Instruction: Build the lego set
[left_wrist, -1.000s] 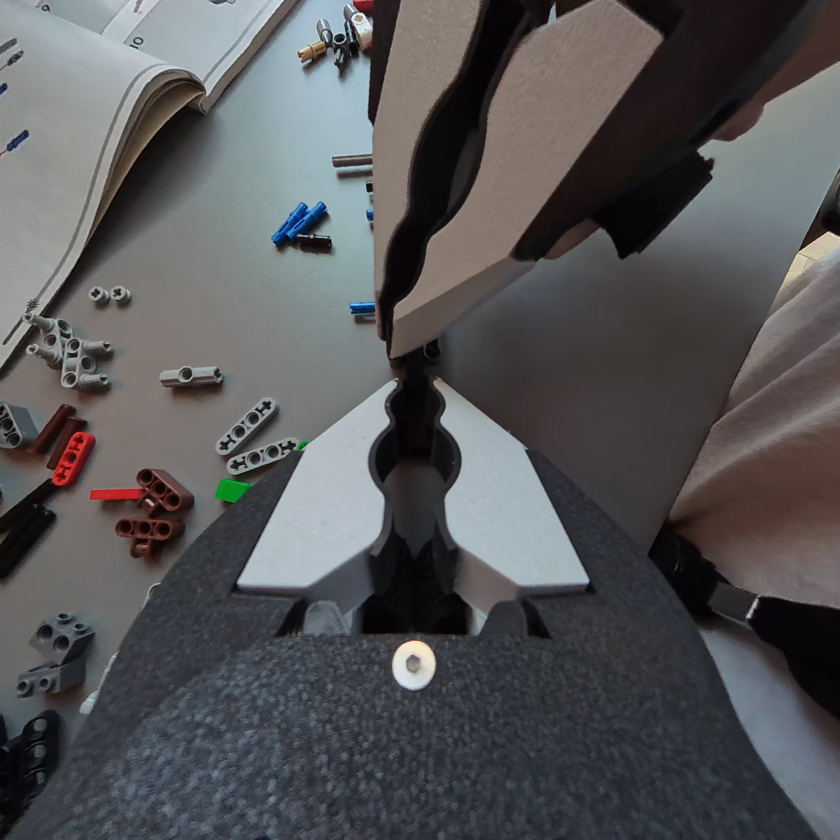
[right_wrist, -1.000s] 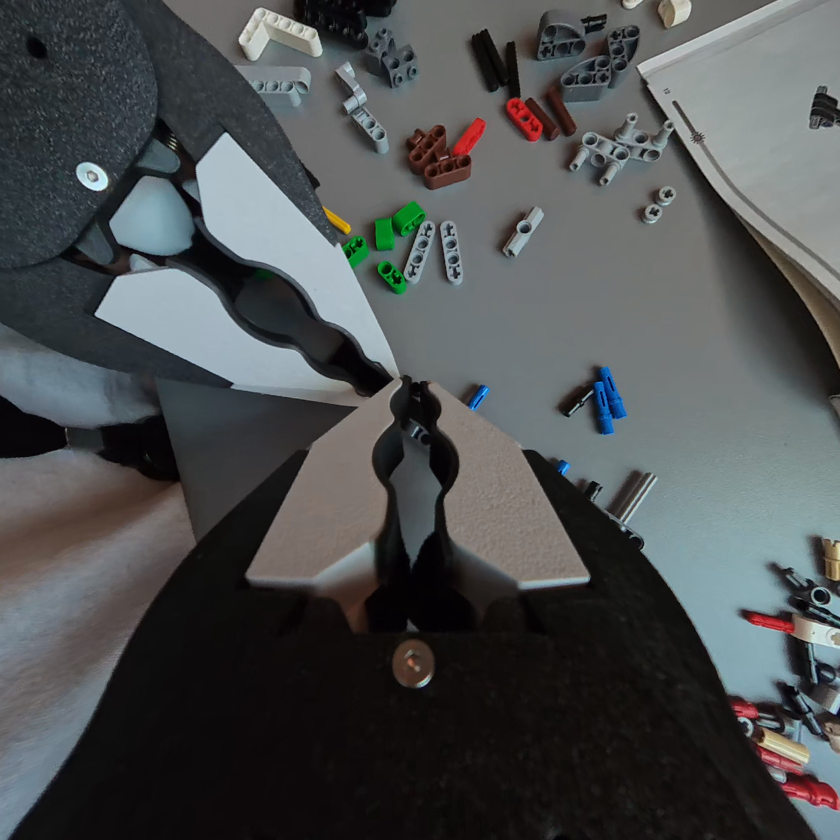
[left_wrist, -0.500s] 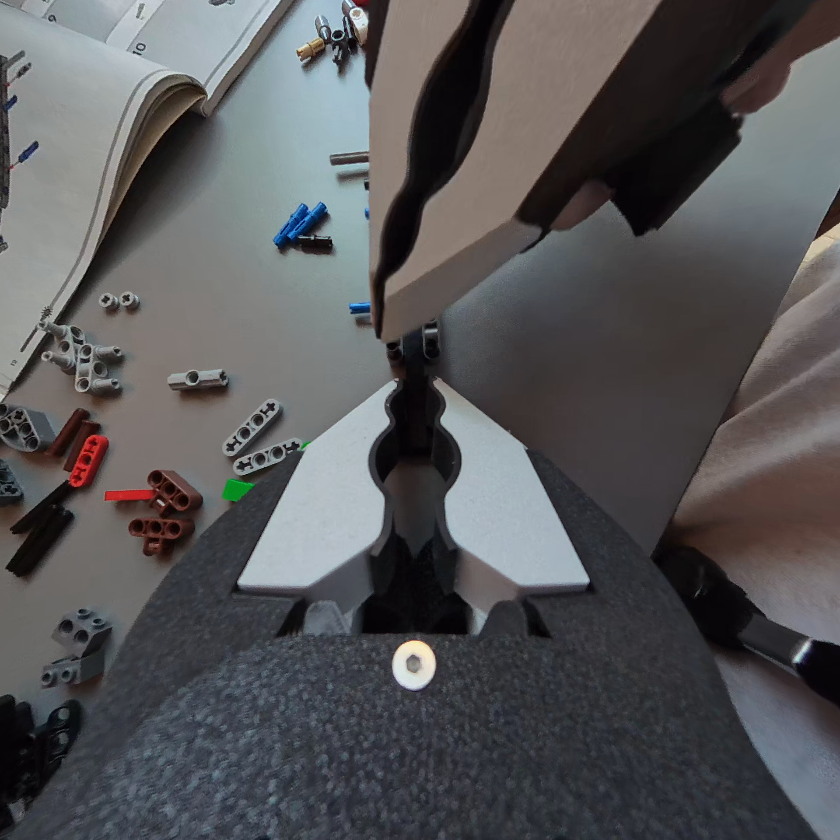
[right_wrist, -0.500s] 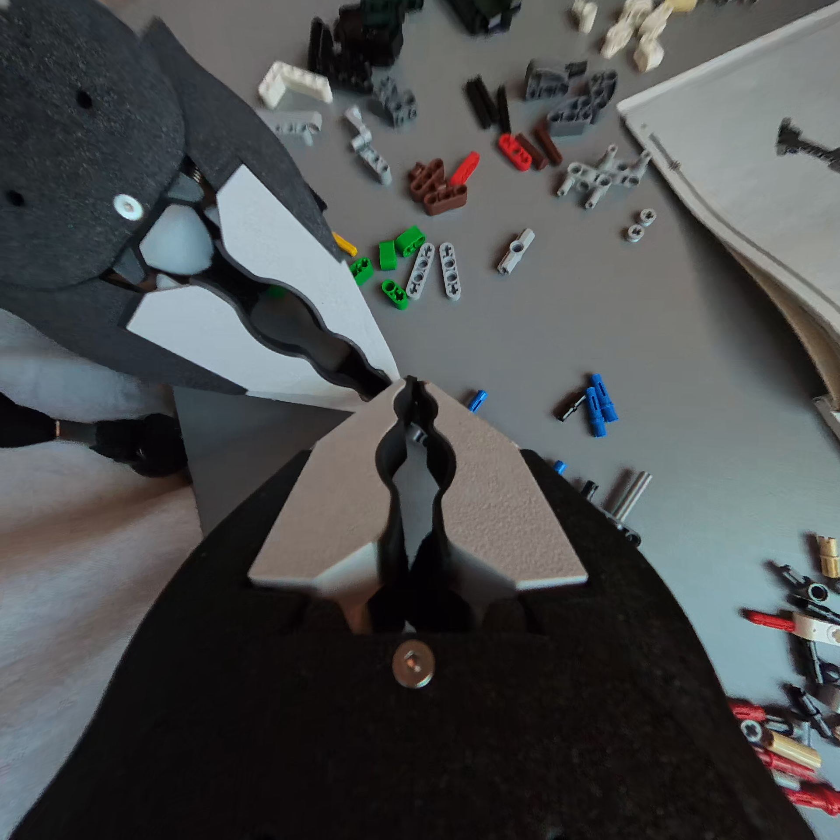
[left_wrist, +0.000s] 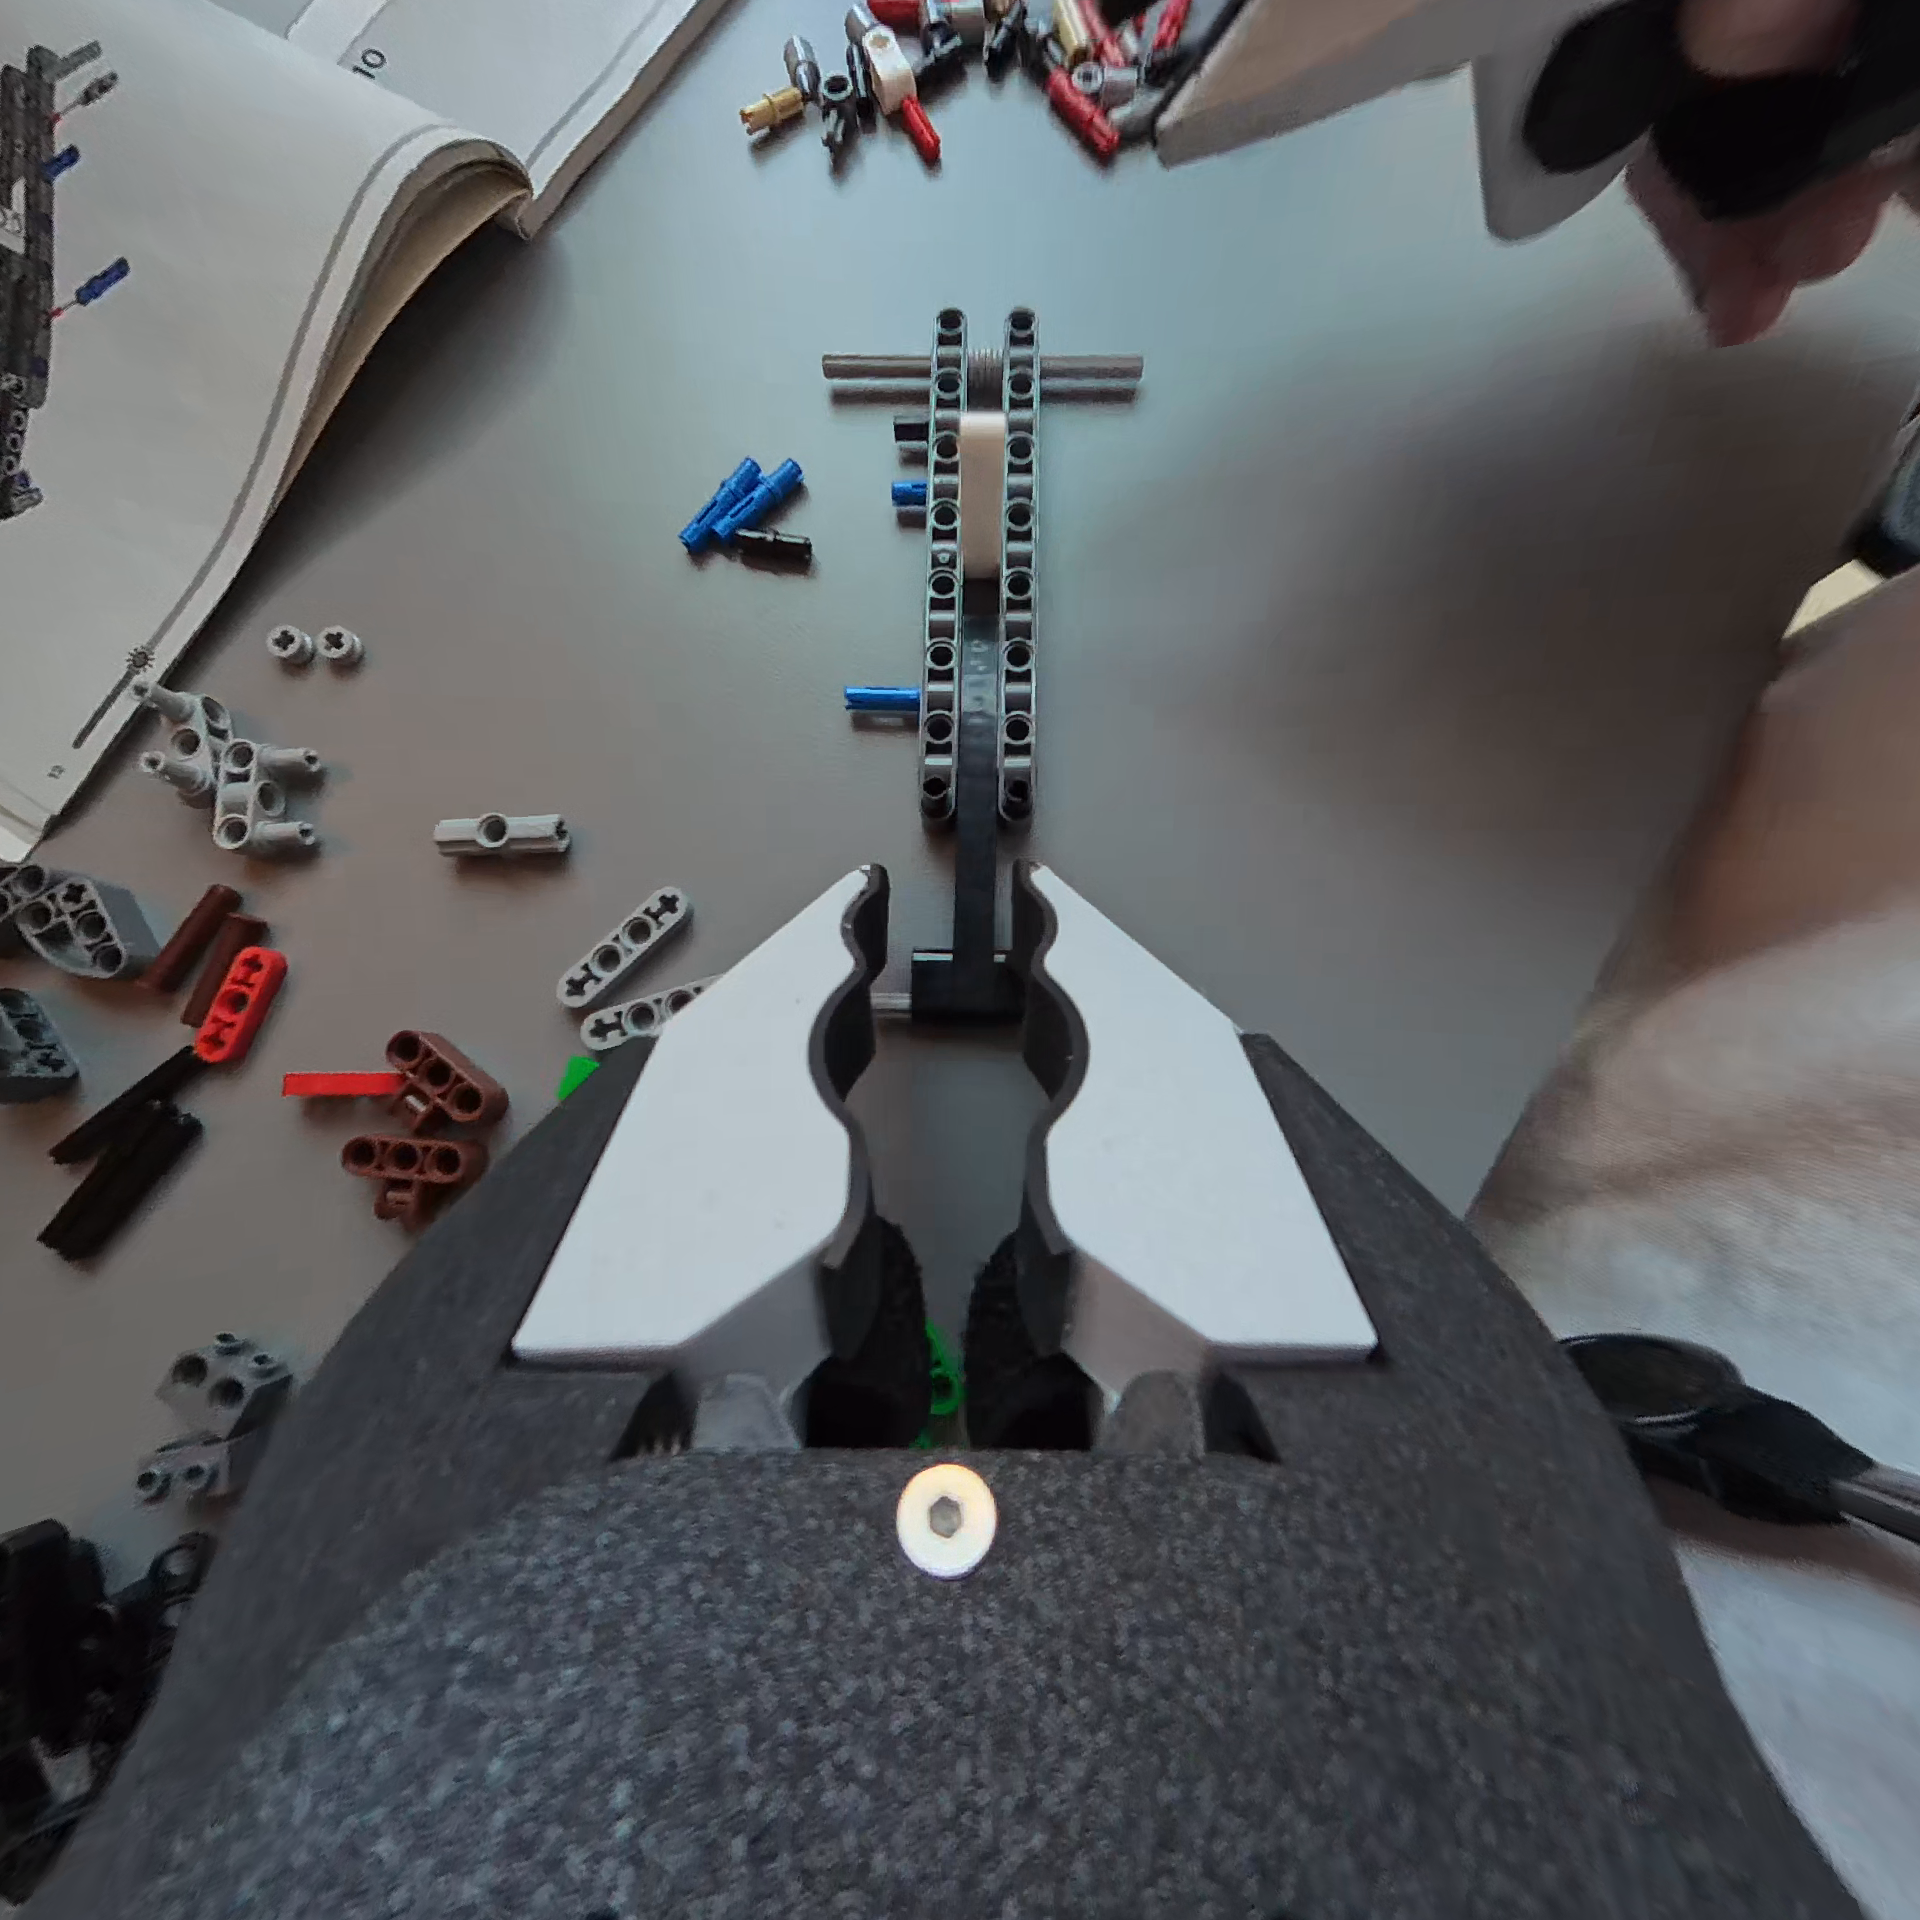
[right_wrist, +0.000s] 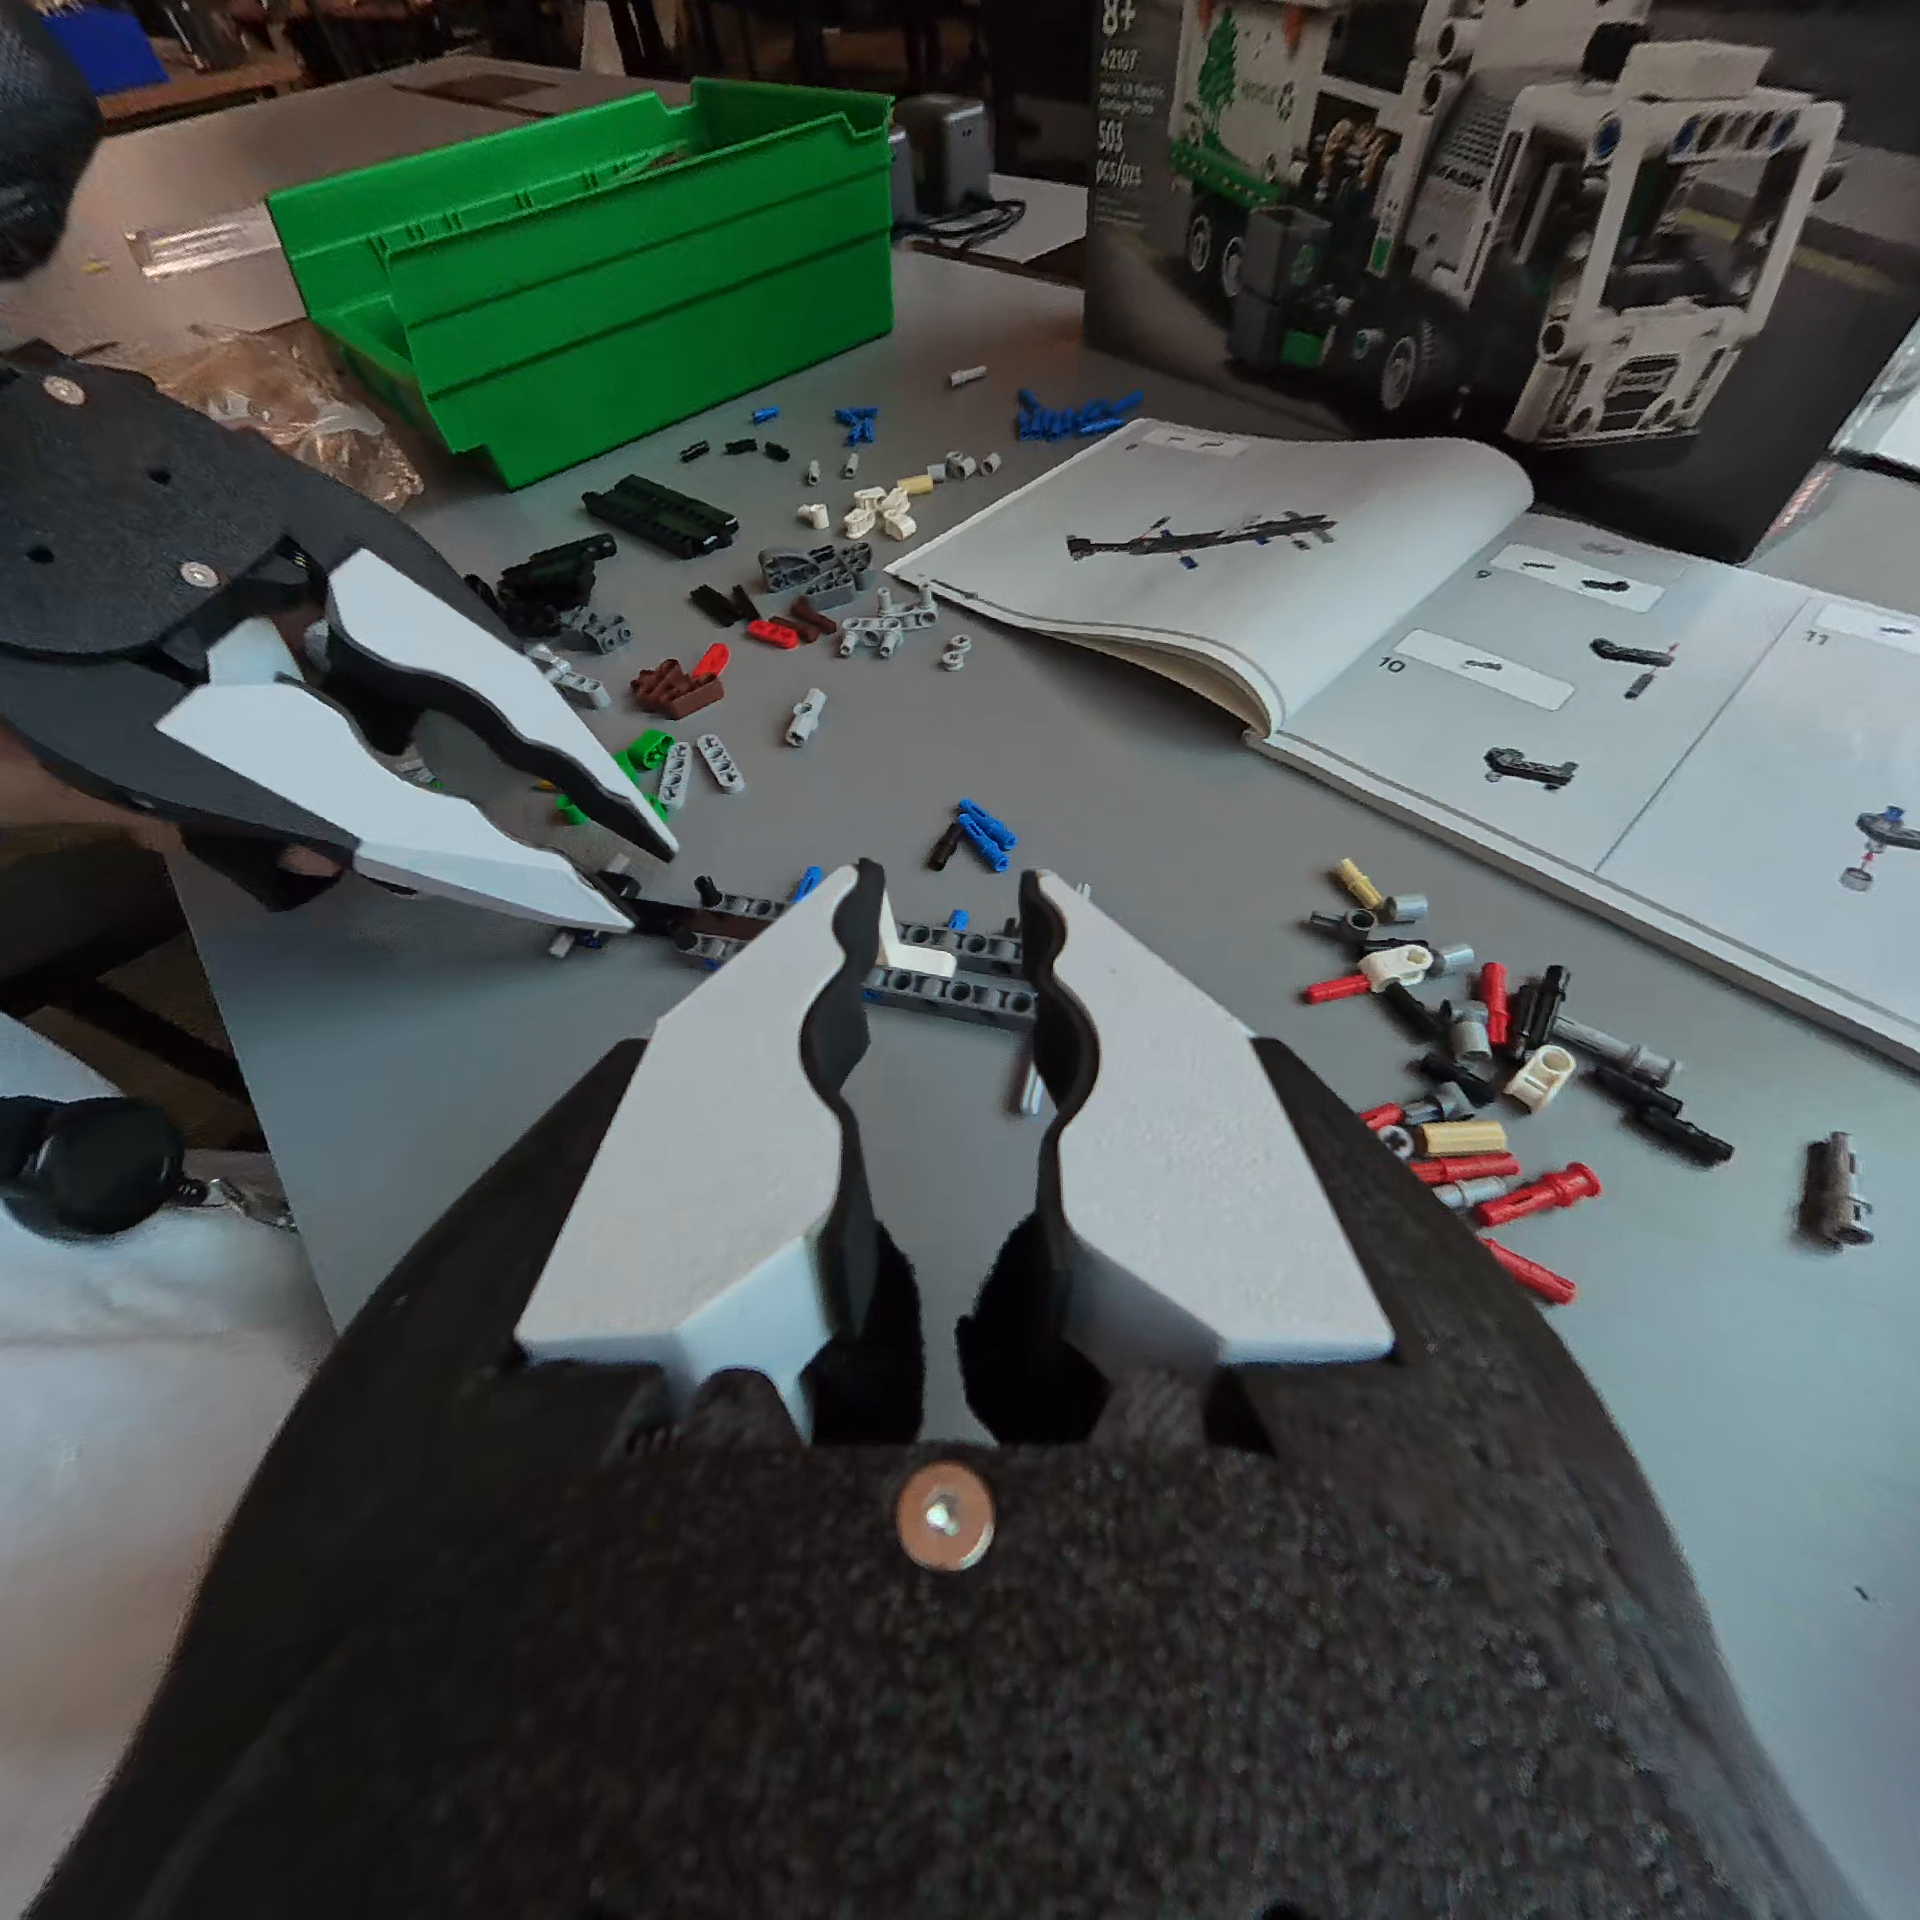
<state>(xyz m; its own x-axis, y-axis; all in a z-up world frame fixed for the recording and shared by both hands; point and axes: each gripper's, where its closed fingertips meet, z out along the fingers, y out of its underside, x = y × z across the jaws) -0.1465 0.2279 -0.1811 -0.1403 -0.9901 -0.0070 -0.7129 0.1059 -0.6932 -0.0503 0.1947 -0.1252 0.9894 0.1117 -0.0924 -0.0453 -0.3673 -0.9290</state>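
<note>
The lego assembly (left_wrist: 940, 623) lies flat on the grey table: two long dark grey beams with a white piece (left_wrist: 980, 488) between them, a grey axle across the far end and a black beam toward me. My left gripper (left_wrist: 951, 883) is open, and the black end lies between its fingertips. My right gripper (right_wrist: 951, 883) is open and empty, held above the table, with the assembly (right_wrist: 966, 997) just beyond its tips. In the right wrist view the left gripper (right_wrist: 644, 888) shows at the left, jaws apart around the assembly's end.
An open instruction booklet (right_wrist: 1351, 623) lies to the right, with the set's box (right_wrist: 1455, 208) and a green bin (right_wrist: 623, 270) behind. Loose parts lie scattered: blue pins (left_wrist: 743, 504), brown pieces (left_wrist: 436, 1101), a pile of red and black pins (right_wrist: 1475, 1091). A person's light clothing (left_wrist: 1714, 1143) is at the table's near edge. Left tips to right tips: about 12 centimeters.
Both grippers were shut, tip to tip over the assembly. Now both are open. The right gripper has drawn back and up, and the whole assembly shows on the table.
</note>
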